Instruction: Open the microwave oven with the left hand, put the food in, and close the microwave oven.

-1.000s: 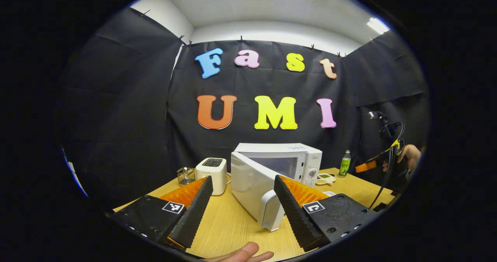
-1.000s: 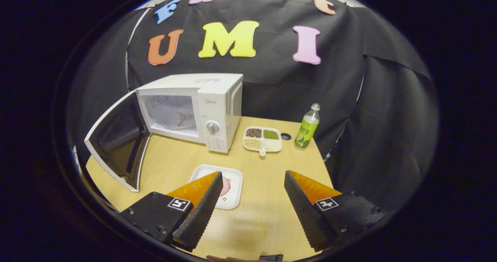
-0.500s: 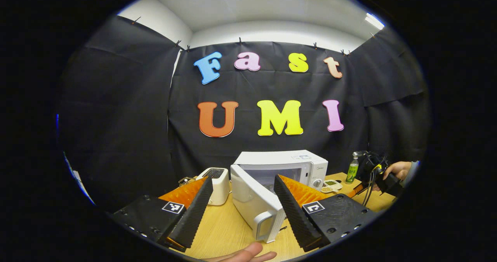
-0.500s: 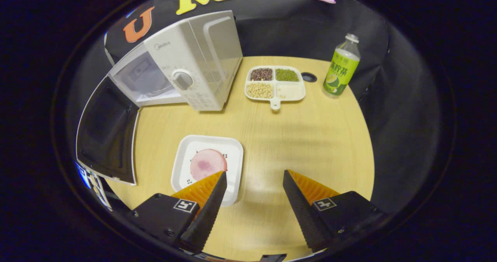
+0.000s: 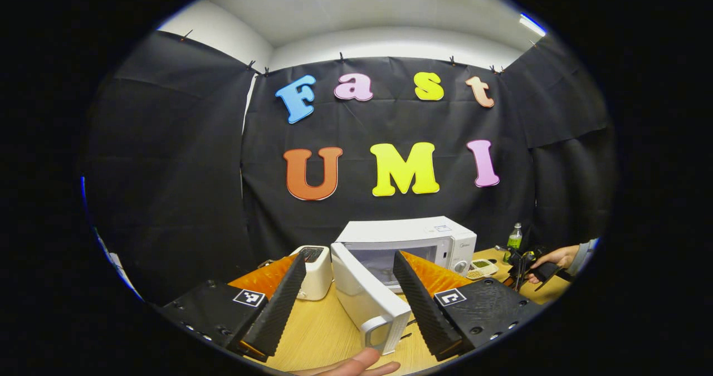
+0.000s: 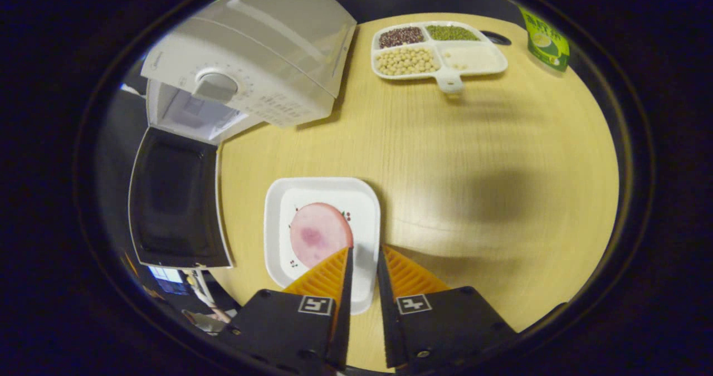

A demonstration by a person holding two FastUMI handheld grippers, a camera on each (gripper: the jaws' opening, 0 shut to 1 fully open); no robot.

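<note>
The white microwave [image 5: 415, 232] stands on the wooden table with its door [image 5: 362, 298] swung wide open. My left gripper [image 5: 350, 256] hangs open just before the door's handle edge, holding nothing. In the right gripper view the microwave [image 6: 262, 47] and its dark door [image 6: 175, 198] lie at the upper left. A white square plate [image 6: 289, 198] carrying a pink round slice of food [image 6: 318, 232] rests on the table in front. My right gripper [image 6: 364, 249] has its fingers drawn close on the plate's right rim, one inside and one outside. The right gripper [image 5: 529, 262] and the hand holding it appear low at the far right.
A white toaster [image 5: 312, 264] stands left of the microwave. A divided tray of beans and grains [image 6: 440, 53] and a green bottle [image 6: 543, 36] sit at the table's back right. Bare wood table [image 6: 501, 159] stretches right of the plate. A fingertip [image 5: 356, 365] shows at the bottom edge.
My right gripper dropped down over the plate and its fingers closed from wide open onto the plate's right rim. The left gripper backed slightly away from the open door, staying open.
</note>
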